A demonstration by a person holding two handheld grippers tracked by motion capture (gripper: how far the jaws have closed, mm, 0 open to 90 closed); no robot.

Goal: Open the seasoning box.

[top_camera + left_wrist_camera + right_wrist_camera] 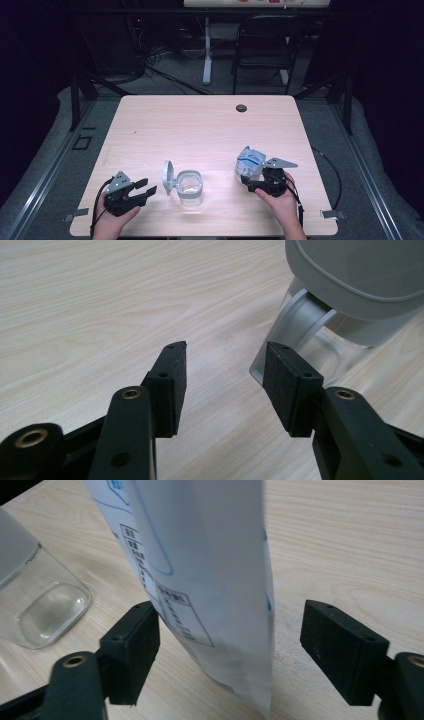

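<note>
The white printed plastic pouch (200, 580) stands upright at the near right of the light wooden table (200, 125), between the right gripper's (250, 182) wide-apart jaws. Left of it sits a clear glass jar (190, 187), looking empty, its grey lid (168, 177) flipped open. The left gripper (225, 375) gapes beside it. A black chair (265, 45) stands beyond the table.

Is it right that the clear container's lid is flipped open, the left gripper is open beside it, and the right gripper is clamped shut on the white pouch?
Not quite. The right gripper is open: the right gripper view shows its jaws spread either side of the white pouch, with a clear gap at one jaw. The rest holds.
</note>
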